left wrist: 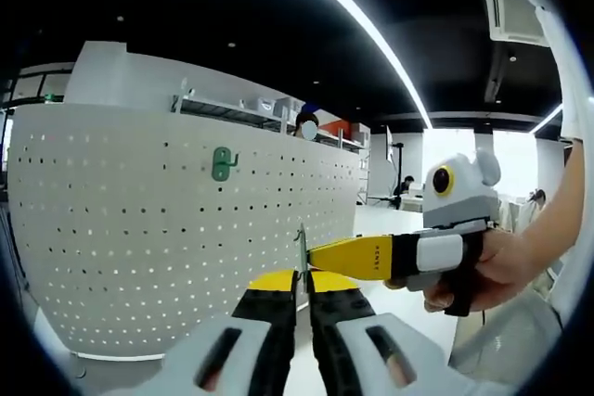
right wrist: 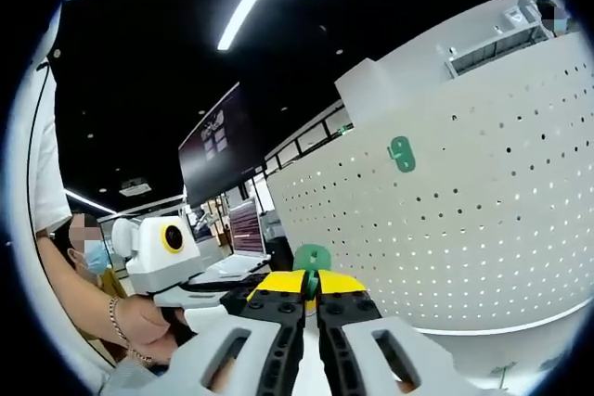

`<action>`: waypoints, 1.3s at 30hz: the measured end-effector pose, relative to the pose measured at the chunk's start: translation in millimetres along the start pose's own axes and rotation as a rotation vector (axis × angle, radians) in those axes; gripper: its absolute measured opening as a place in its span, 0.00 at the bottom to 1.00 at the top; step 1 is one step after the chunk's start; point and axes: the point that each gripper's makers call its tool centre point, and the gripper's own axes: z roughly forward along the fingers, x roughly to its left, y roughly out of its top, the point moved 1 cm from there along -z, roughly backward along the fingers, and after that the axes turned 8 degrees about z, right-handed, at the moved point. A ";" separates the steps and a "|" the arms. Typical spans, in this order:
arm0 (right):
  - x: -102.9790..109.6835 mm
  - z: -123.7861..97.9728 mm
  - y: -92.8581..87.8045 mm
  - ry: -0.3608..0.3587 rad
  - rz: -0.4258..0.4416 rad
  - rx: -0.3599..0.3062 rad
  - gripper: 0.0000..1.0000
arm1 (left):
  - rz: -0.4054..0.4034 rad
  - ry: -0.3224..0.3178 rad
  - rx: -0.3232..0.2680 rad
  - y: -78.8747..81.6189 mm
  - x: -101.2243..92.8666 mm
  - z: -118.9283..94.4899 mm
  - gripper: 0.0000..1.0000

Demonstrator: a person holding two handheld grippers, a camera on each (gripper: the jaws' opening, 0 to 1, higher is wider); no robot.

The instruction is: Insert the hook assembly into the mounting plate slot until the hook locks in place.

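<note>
Left gripper view looks along the left gripper (left wrist: 299,308), whose yellow-tipped jaws stand nearly together on the thin edge of a small metal piece (left wrist: 301,246) that rises between their tips. The right gripper (left wrist: 320,257) comes in from the right, held in a person's hand (left wrist: 492,271), its yellow jaw tip meeting that same piece. Ahead stands the white perforated mounting plate (left wrist: 139,229), wide and curved by the lens, with a green hook (left wrist: 222,163) already seated high on its face. Open floor runs beside the plate's right edge toward a bright room, and rows of free holes lie all around the hook.

Right gripper view shows its own jaws (right wrist: 310,299) closed down on a green hook assembly (right wrist: 312,258), which stands just clear of the plate (right wrist: 483,192). The seated hook (right wrist: 401,153) sits above and to the right, well apart. The left gripper (right wrist: 246,296) reaches in from the left, close beside the held assembly, crowding that side
</note>
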 end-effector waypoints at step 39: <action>-39.3 -10.5 38.0 -0.364 -0.373 0.003 0.01 | -0.056 0.039 0.125 -32.0 8.7 1.4 0.87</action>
